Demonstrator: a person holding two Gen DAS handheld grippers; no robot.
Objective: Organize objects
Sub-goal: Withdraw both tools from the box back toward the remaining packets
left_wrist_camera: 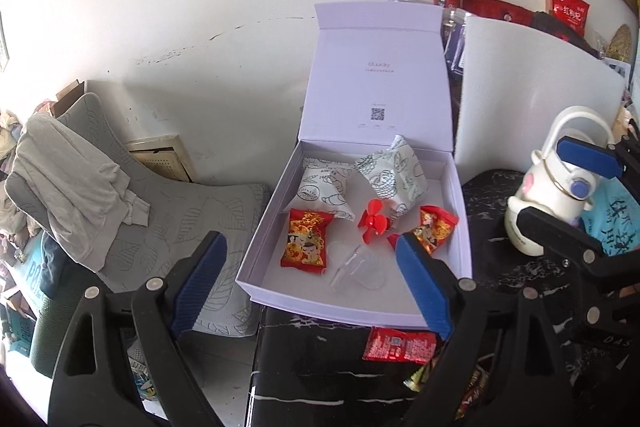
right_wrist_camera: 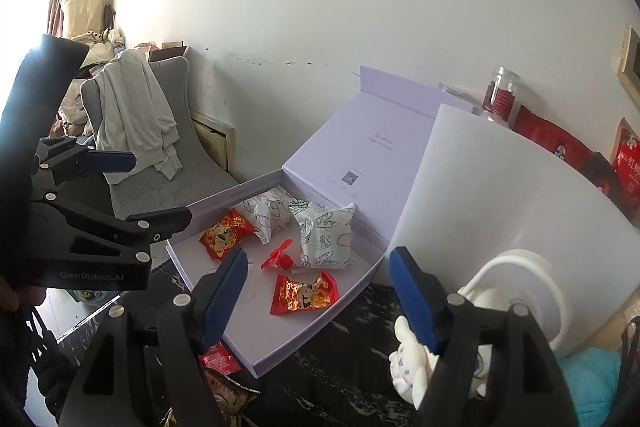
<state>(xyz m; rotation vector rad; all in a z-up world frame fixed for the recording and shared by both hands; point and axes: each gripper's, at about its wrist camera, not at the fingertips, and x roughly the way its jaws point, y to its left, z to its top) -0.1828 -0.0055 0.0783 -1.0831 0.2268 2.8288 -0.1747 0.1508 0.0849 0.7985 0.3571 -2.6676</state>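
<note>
Left claw (left_wrist_camera: 310, 279): spread wide, holding nothing; hovers above the near edge of the lavender box (left_wrist_camera: 456, 187).
Right claw (right_wrist_camera: 318, 291): spread wide, holding nothing; poised over the box's near right corner.
Box: lid raised against the wall, tray open on the black marble bench (left_wrist_camera: 320, 367).
Contents: two white printed packets (left_wrist_camera: 326, 189), two red snack packets (left_wrist_camera: 306, 243), a red propeller toy (left_wrist_camera: 372, 221), a clear plastic piece (left_wrist_camera: 358, 267).
Outstanding item: a red packet (left_wrist_camera: 400, 345) lies flat on the bench just outside the tray's front wall, with more wrappers beside it at the bench edge.
Key relation: the loose packet sits below and slightly right of the left claw, its long axis running roughly parallel to the box front. In the right wrist view it lies under that claw's left finger (right_wrist_camera: 224, 293).
Nearer hand: judged about equal; cannot tell more closely.
Other: white kettle-shaped bottle (left_wrist_camera: 548, 187) stands right of the box, apart from it.
Risk: thin flat foil may slip against the bench on pinching.
</note>
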